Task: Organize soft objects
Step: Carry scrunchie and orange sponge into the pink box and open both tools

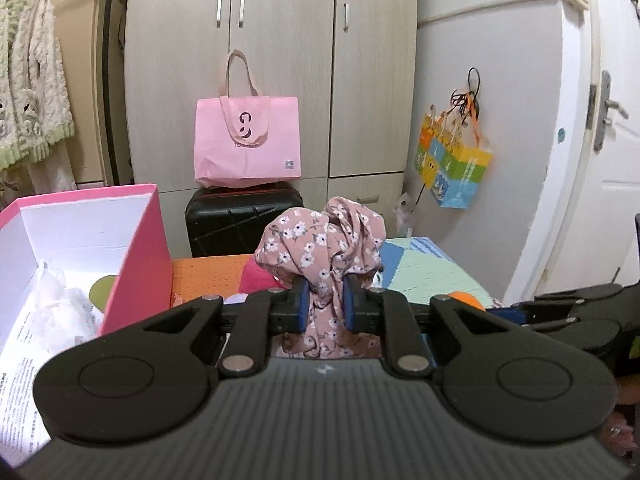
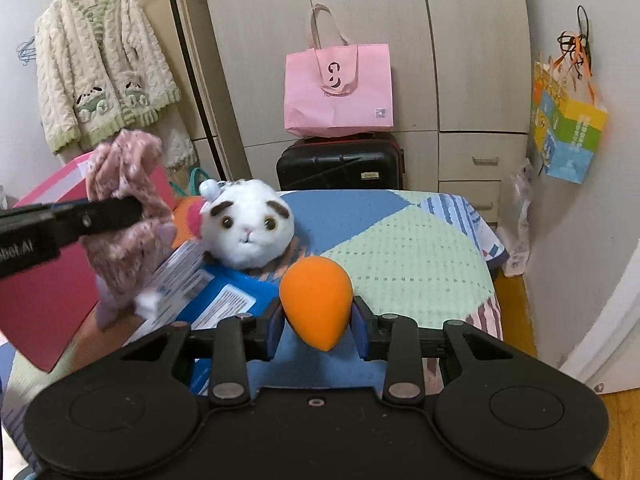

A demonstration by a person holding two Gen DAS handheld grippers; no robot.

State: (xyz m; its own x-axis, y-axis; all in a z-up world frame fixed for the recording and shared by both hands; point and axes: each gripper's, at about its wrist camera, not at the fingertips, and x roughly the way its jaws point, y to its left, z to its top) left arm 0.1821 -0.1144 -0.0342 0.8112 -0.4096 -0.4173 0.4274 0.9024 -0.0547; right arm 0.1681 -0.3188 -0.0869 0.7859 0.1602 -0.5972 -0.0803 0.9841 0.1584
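Observation:
My left gripper is shut on a pink floral cloth and holds it up above the table, just right of the pink box. The cloth also shows in the right wrist view, hanging from the left gripper beside the box. My right gripper is shut on an orange egg-shaped sponge, pointed end toward the camera. A white plush hamster lies on the patchwork cover ahead of the sponge.
The pink box holds white wrapping and a green item. Blue packets lie by the hamster. A black suitcase with a pink bag stands behind the table before the wardrobe. A colourful bag hangs on the right.

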